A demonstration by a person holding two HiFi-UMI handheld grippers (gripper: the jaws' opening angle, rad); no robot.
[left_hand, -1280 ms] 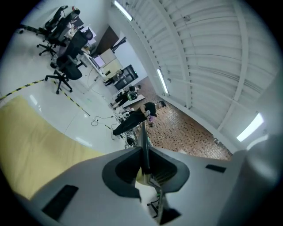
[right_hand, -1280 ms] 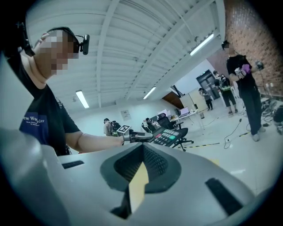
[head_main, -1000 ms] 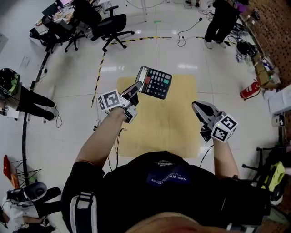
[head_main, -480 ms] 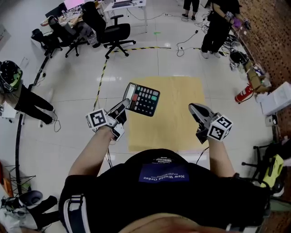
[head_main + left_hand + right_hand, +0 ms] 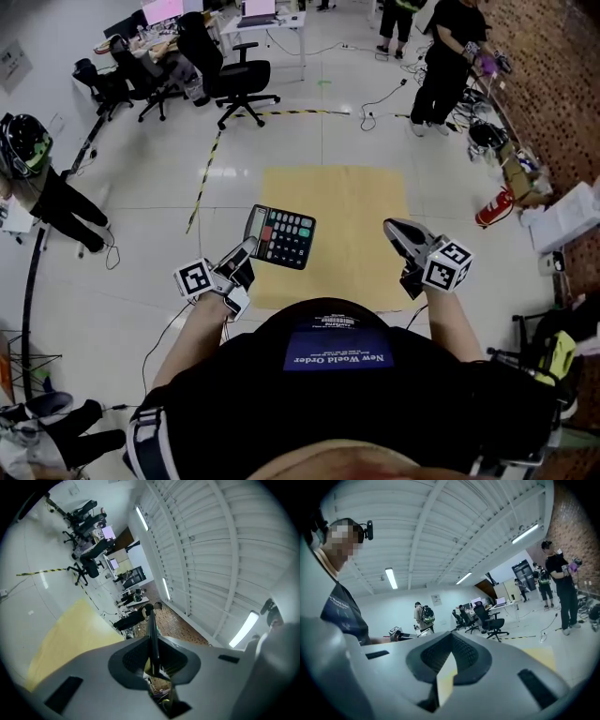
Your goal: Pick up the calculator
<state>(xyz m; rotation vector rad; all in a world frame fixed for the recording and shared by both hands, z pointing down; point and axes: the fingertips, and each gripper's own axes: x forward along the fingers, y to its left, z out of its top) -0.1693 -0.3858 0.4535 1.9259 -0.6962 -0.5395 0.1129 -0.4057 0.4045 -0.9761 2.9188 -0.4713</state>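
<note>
- Plastic calculator (image 5: 279,236), dark body, pale screen strip, coloured keys, is up in the air over the near left part of the yellow mat (image 5: 347,202), keys facing up at me.
- My left gripper (image 5: 246,249) has it: jaws narrowed onto its near left corner. The left gripper view shows it edge-on, a thin dark slab clamped between the pads.
- My right gripper (image 5: 394,227) holds nothing, tips together, off to the right and well apart from the calculator.
- Handling guess: light, stiff, flat. The shell looks smooth, so probably slippery. With a corner grip most of it hangs past the jaws, so it could pivot or droop.
- Better hold, I reckon: across the thin body along an edge, nearer the middle, pads on casing, not keys or screen.
- Pickup looks basically done, since it's off the floor.
</note>
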